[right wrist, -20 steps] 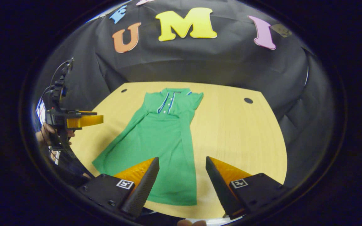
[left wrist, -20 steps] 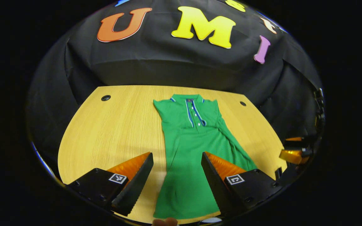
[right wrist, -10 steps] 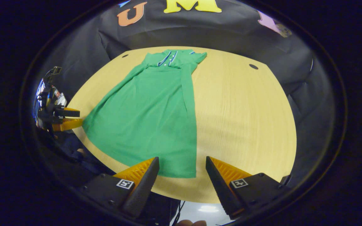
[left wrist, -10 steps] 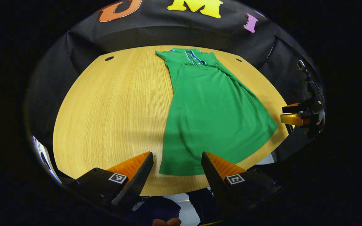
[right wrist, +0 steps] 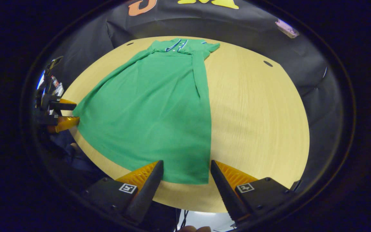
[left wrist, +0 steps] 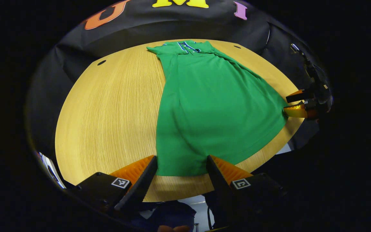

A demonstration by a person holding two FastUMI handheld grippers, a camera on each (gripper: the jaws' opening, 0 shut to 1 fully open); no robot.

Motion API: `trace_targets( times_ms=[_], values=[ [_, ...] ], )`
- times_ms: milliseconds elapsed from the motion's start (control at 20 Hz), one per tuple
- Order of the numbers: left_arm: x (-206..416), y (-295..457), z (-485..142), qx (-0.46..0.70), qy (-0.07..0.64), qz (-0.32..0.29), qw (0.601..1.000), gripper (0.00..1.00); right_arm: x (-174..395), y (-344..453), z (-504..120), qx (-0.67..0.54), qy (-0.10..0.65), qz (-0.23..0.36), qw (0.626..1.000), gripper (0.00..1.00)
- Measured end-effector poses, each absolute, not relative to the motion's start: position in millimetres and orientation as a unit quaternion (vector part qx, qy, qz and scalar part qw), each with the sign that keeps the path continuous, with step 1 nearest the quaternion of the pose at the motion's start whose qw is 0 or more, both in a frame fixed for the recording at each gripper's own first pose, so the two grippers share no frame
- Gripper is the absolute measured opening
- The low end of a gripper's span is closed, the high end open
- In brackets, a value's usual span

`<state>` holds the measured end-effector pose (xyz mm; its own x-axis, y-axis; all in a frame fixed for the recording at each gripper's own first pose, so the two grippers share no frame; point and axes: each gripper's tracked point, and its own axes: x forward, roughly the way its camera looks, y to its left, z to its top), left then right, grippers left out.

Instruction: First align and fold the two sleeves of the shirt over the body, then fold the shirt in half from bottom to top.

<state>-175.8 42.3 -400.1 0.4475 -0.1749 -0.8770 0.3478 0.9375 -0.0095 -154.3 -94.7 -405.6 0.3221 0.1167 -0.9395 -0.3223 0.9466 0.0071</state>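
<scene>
A green polo shirt lies flat on the wooden table, collar far, hem toward me. Its sleeves are folded in over the body; one shows as a narrow strip along the edge. My left gripper is open, its fingers straddling the hem's left corner. My right gripper is open too, straddling the hem's right corner of the shirt. Each gripper also appears from the side in the other's view, at the hem's far corner: the right gripper and the left gripper.
The table is rounded, with a small dark cable hole at a back corner and another hole on the other side. Black cloth walls stand behind it. The near table edge runs just under both grippers' fingers.
Both grippers have drawn back from over the shirt's body to its hem near the front edge and tilted down. The shirt has not moved. Both stay open.
</scene>
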Motion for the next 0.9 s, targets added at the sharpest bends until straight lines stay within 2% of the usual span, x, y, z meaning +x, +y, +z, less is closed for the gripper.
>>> trace_targets(
  times_ms=[200,250,300,350,450,500,550,600,750,900],
  values=[
    [-178,44,-401,0.078,0.496,-0.147,0.852,0.99,-157,-94,-406,-0.1,0.573,0.146,0.8,0.94],
    [-178,41,-402,0.074,0.494,-0.14,0.855,0.97,-159,-94,-407,-0.1,0.576,0.146,0.798,0.89],
    [-181,36,-402,0.072,0.493,-0.138,0.856,0.93,-160,-94,-407,-0.106,0.582,0.145,0.793,0.78],
    [-183,30,-400,0.074,0.488,-0.141,0.858,0.79,-160,-91,-409,-0.1,0.584,0.147,0.792,0.67],
    [-180,20,-400,0.084,0.478,-0.147,0.862,0.4,-159,-88,-407,-0.087,0.593,0.133,0.79,0.36],
    [-182,18,-401,0.087,0.477,-0.152,0.861,0.31,-159,-87,-406,-0.083,0.593,0.137,0.789,0.21],
    [-181,15,-401,0.083,0.477,-0.157,0.861,0.21,-158,-86,-406,-0.078,0.596,0.136,0.787,0.2],
    [-180,15,-401,0.076,0.477,-0.159,0.861,0.17,-158,-85,-405,-0.071,0.597,0.137,0.787,0.07],
    [-185,5,-394,0.016,0.501,-0.172,0.848,0.06,-159,-81,-399,-0.03,0.605,0.14,0.783,0.02],
    [-169,7,-366,-0.003,0.489,-0.179,0.854,0.04,-146,-79,-373,-0.006,0.589,0.147,0.795,0.02]
  ],
)
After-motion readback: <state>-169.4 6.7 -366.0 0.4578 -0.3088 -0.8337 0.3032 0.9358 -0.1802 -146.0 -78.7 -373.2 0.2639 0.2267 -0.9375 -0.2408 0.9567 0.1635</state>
